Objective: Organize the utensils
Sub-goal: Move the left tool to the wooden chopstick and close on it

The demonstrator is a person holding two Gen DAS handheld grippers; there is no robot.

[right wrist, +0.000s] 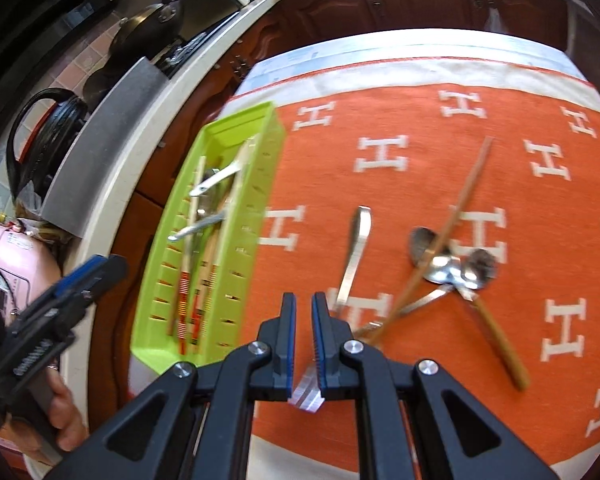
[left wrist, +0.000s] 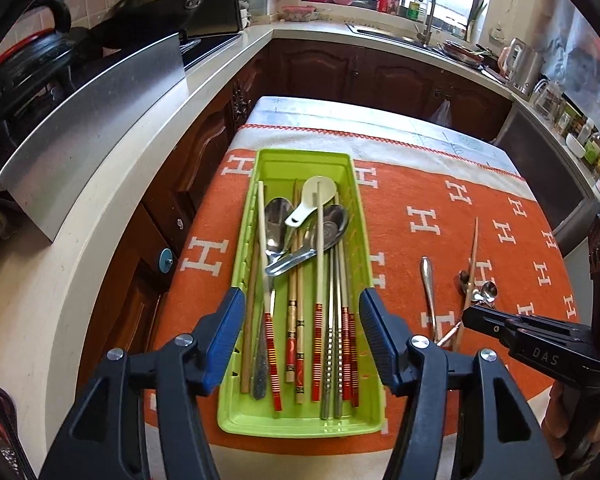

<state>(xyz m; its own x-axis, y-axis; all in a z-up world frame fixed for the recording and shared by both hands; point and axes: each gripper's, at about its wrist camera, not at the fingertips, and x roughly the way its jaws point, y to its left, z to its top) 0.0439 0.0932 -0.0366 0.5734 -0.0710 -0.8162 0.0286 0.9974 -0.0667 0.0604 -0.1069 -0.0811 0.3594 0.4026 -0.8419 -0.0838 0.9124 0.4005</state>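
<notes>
tray (left wrist: pixel 342 160) is lime green plastic, long and narrow, slotted side walls, sitting on the left part of an orange cloth (left wrist: pixel 420 184) with white h marks, long axis running away from the left camera. contents left to right in the left wrist view: plain wooden chopstick (left wrist: pixel 252 320) against the left wall, cream chopstick with red-striped end (left wrist: pixel 262 224), steel spoon (left wrist: pixel 278 216) bowl up near the far half, two wood chopsticks with dark patterned ends (left wrist: pixel 294 344), white ceramic spoon (left wrist: pixel 314 198) lying across the top, another cream chopstick (left wrist: pixel 319 240) over it, second steel spoon (left wrist: pixel 334 222), then steel chopsticks (left wrist: pixel 332 360) and more red-striped ones (left wrist: pixel 350 344) by the right wall. all roughly parallel to the tray, spoons skewed. left gripper (left wrist: pixel 302 340) hovers over the near end of the tray, jaws wide apart, nothing between the blue pads, no contact seen. right of the tray, loose on the cloth: a steel handle (right wrist: pixel 356 256), then a crossed pile of small spoons (right wrist: pixel 456 266) with a long wooden chopstick (right wrist: pixel 460 212) lying over them and a wood-handled piece (right wrist: pixel 500 344) angling toward the near right. right gripper (right wrist: pixel 303 340) sits above the cloth between tray and pile, jaws nearly closed with a thin gap, gripping nothing; a blurred shiny bit shows below the pads, cannot tell what it is. right view is motion-blurred.
</notes>
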